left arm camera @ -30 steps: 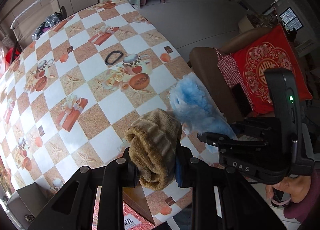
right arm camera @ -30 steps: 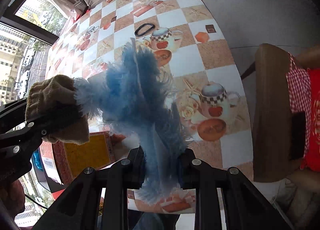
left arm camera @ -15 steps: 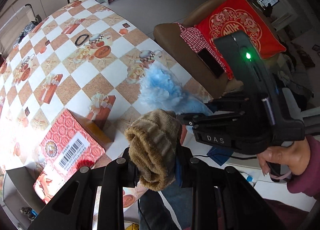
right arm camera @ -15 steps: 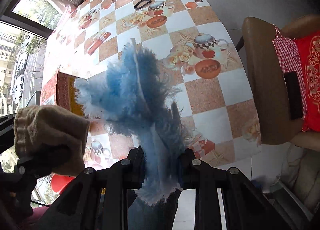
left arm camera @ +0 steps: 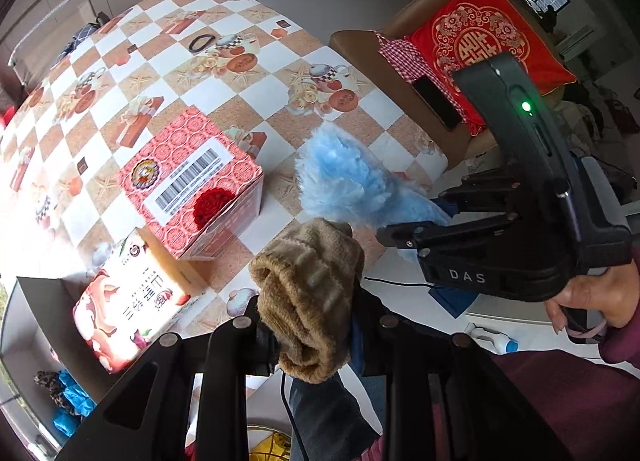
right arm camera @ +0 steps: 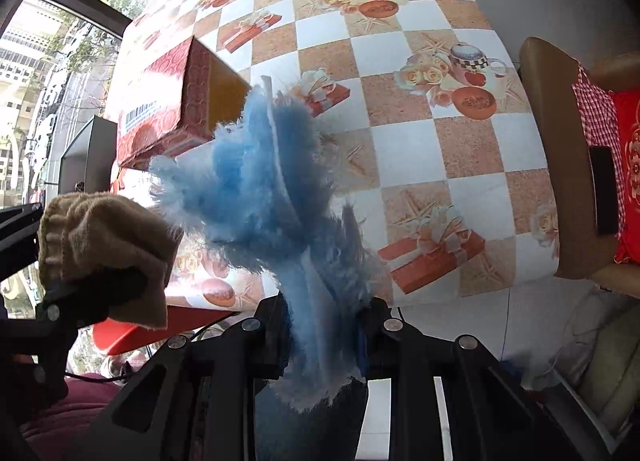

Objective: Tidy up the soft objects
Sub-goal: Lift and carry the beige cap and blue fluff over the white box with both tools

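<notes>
My left gripper (left arm camera: 312, 337) is shut on a rolled tan knit sock (left arm camera: 308, 293), held in the air off the near table edge; the sock also shows in the right wrist view (right arm camera: 104, 245). My right gripper (right arm camera: 324, 337) is shut on a fluffy blue cloth (right arm camera: 272, 197), held beside the sock on its right; the cloth also shows in the left wrist view (left arm camera: 352, 181). A red patterned cardboard box (left arm camera: 192, 181) stands open on the table, also in the right wrist view (right arm camera: 176, 101).
The table has a checked cloth (left arm camera: 256, 89) with a black hair band (left arm camera: 200, 43) at the far end. A flat printed box flap (left arm camera: 128, 301) lies near the edge. A chair with a red cushion (left arm camera: 484, 45) and a phone (left arm camera: 436, 101) stands to the right.
Both grippers have drawn back toward the near table edge with their loads. The red box has come into view below and to the left.
</notes>
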### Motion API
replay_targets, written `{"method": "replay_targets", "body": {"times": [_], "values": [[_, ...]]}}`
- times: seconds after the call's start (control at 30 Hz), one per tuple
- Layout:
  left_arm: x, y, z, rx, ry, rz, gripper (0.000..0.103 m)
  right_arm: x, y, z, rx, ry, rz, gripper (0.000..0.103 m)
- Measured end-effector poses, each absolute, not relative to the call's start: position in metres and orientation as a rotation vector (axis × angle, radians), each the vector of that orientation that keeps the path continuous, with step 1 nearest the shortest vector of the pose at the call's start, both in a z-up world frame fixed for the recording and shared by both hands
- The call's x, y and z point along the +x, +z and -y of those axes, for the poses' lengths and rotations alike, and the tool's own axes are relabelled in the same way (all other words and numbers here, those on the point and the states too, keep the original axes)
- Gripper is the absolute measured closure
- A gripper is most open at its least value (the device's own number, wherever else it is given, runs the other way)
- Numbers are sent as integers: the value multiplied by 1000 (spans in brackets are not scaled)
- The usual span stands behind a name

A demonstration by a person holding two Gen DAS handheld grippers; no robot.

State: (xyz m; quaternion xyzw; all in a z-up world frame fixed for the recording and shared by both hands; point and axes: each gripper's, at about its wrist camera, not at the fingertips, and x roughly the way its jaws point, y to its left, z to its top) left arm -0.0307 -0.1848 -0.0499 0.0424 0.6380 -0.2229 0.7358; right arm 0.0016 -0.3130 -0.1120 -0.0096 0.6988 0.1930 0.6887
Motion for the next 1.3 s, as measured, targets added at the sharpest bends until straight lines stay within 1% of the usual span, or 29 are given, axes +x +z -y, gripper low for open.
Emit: {"method": "replay_targets", "body": {"times": [0.27, 0.53, 0.83, 1.3], "values": [[-42, -55, 140, -2, -371, -1408, 74, -24, -115, 279, -114, 532, -1579, 77], [-52, -58, 106, -71, -278, -1400, 74, -35, -109, 243, -219, 627, -1553, 77], [-59, -52, 63, -160, -168, -1349, 74, -36, -100, 210, -310, 692, -1525, 77], [-74, -41, 17, -239, -40, -1283, 74, -36, -83, 159, -434, 797, -1487, 77]]}}
